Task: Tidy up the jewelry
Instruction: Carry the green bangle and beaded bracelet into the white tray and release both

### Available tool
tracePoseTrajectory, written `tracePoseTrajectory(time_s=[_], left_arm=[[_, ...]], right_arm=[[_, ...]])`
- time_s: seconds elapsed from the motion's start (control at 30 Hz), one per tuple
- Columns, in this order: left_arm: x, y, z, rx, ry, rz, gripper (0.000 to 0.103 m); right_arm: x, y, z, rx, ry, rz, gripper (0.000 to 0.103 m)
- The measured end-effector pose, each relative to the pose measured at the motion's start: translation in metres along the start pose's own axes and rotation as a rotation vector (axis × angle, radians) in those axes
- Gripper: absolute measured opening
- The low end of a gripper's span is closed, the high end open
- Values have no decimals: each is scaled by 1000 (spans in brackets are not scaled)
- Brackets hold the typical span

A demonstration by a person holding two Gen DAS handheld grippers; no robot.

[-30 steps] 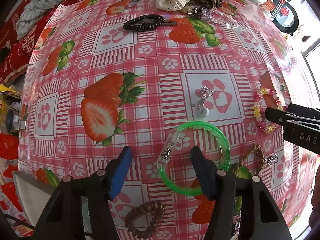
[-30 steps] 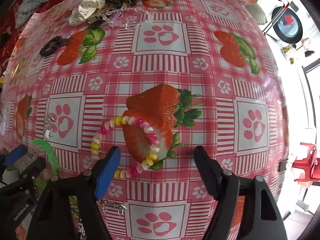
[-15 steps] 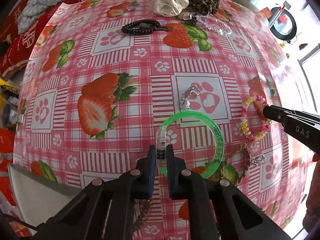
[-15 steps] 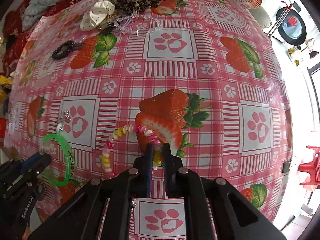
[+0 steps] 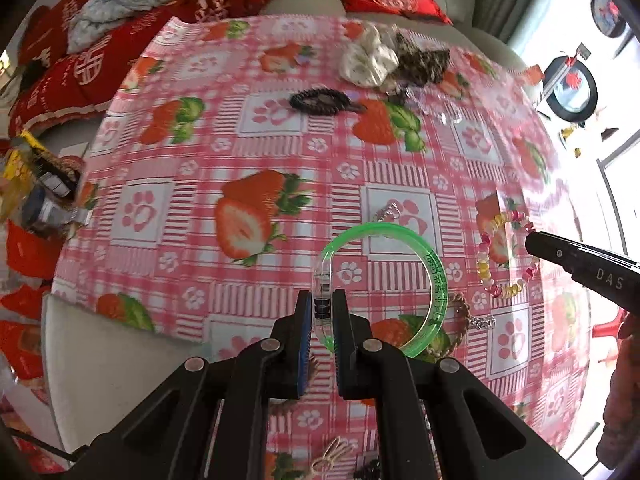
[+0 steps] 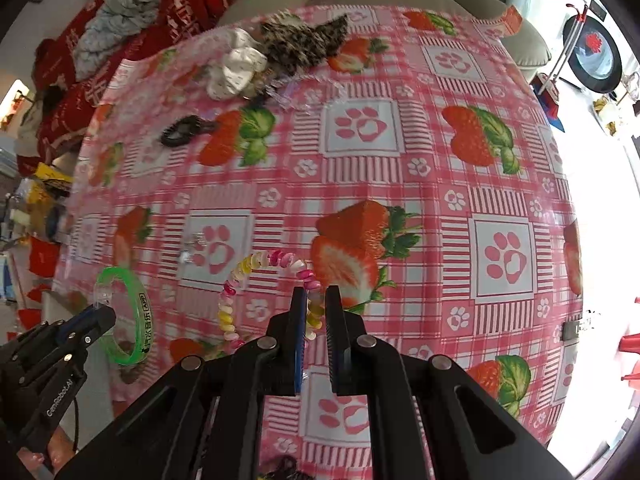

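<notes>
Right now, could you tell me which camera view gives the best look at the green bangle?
The left wrist view: the green bangle fills mid-frame, its whole ring visible, with the left tongs shut on its clear clasp section. The right wrist view shows it only small and foreshortened at the left edge, partly hidden.

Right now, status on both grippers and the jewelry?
Left gripper shut on green bangle. Right gripper shut on beaded bracelet. Both pieces lifted off the tablecloth. Nothing in the way.

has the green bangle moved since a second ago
Yes. The green bangle, clamped in the left tool, has come up off the tablecloth: its far rim now overlaps the paw print square it lay short of before.
</notes>
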State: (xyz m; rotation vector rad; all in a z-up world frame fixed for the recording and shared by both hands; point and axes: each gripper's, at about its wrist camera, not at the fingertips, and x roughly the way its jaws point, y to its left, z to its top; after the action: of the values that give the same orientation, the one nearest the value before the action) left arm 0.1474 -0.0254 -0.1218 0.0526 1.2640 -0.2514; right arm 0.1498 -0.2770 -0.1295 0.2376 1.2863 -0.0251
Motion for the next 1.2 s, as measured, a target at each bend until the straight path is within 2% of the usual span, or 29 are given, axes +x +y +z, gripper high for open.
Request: tracePoseTrajectory(time_s=[0.13, 0.33, 0.57, 0.73, 1.0, 1.2], left_arm=[[-18, 24, -8, -58, -31, 15, 16], [-43, 69, -34, -153, -59, 75, 16], [-56, 135, -79, -295, -47, 151, 16], [-53, 184, -112, -399, -23, 208, 16], [-33, 234, -147, -490, 14, 260, 16], [-14, 247, -155, -496, 32, 270, 16]], right_arm=[[-13, 17, -6, -37, -13, 40, 10], [-26, 71, -13, -134, -7, 122, 10], [-22, 159, -30, -279, 35, 227, 10], [-5, 232, -51, -395, 92, 288, 10], [34, 309, -76, -507, 154, 291, 10], [64, 330, -77, -521, 187, 253, 10]])
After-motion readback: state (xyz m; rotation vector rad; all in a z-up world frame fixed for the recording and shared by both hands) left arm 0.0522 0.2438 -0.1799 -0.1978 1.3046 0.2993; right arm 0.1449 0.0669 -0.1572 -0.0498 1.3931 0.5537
